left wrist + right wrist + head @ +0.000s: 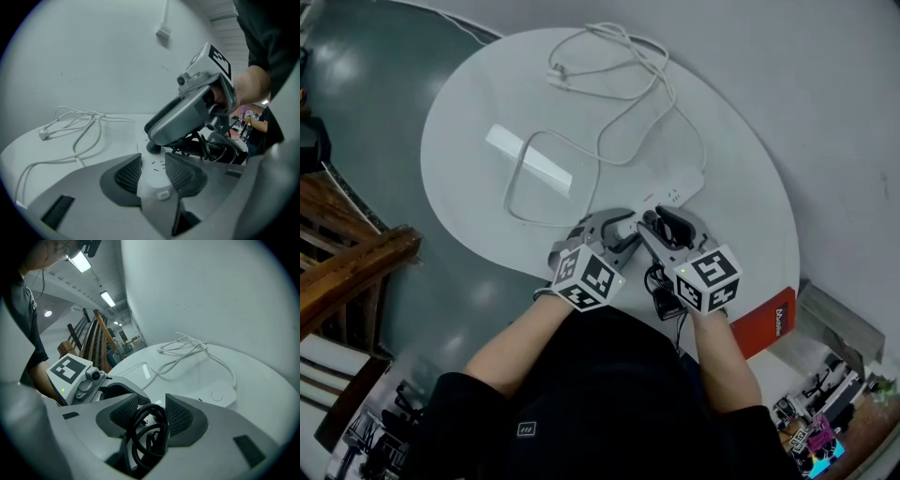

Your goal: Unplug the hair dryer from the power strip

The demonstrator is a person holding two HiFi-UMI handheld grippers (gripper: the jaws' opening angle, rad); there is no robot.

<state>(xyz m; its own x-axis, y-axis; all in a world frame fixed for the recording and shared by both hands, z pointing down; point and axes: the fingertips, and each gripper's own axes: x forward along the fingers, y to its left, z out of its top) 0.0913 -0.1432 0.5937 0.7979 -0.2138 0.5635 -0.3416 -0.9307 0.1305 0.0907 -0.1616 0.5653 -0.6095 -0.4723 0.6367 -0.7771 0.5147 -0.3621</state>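
Observation:
The white power strip (675, 194) lies on the round white table (478, 122). My left gripper (619, 228) straddles its near end. In the left gripper view the power strip (151, 176) lies between the pads (127, 174), which flank it closely; the jaws stand wide. A dark round piece (153, 147) sits on the strip just beyond, under the right gripper's tip; plug or fingertip, I cannot tell. My right gripper (152, 409) is open, and a loop of the hair dryer's black cable (149, 427) lies loosely between its pads. The dryer itself is hidden.
The strip's white cord (614, 66) lies tangled on the table's far side and ends in a loose plug (558, 77). A red box (769, 323) sits on the floor by the right hand. Wooden furniture (347, 272) stands at the left. A wall runs behind the table.

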